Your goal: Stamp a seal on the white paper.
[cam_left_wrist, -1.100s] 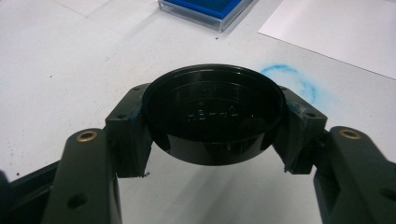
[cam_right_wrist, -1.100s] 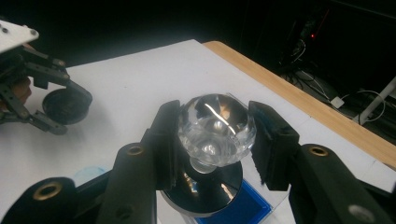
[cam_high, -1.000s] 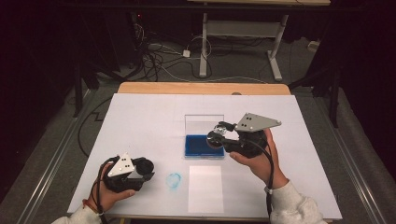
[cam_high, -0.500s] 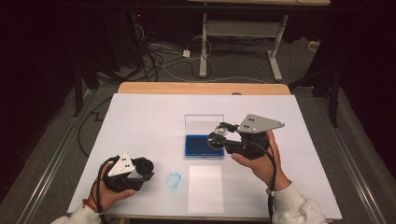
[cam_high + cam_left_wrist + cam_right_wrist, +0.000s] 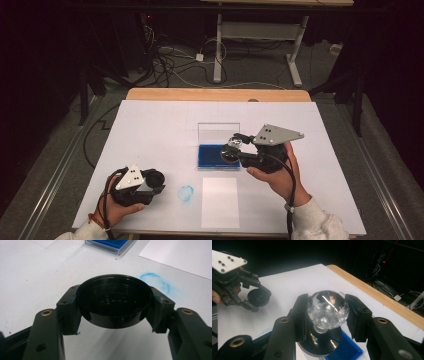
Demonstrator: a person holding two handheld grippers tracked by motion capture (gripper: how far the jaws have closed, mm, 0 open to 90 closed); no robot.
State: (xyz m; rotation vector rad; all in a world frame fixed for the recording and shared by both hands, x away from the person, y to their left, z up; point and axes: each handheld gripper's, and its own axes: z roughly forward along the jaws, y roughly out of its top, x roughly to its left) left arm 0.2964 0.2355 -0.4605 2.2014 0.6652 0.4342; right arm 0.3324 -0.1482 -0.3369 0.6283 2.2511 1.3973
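The right claw grips a faceted clear knob on a round black stamp base, held just above the blue ink pad in its clear open case at the middle of the table. The left claw clasps a round black cap near the table's near left edge, just left of a blue ring mark and a white sheet.

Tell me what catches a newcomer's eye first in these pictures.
The clear faceted knob of a stamp gleams between the right gripper jaws, its black disc base over the blue ink pad. Near the table's front left, the left gripper clamps a round black cap, beside a smudged blue ring on the white surface.
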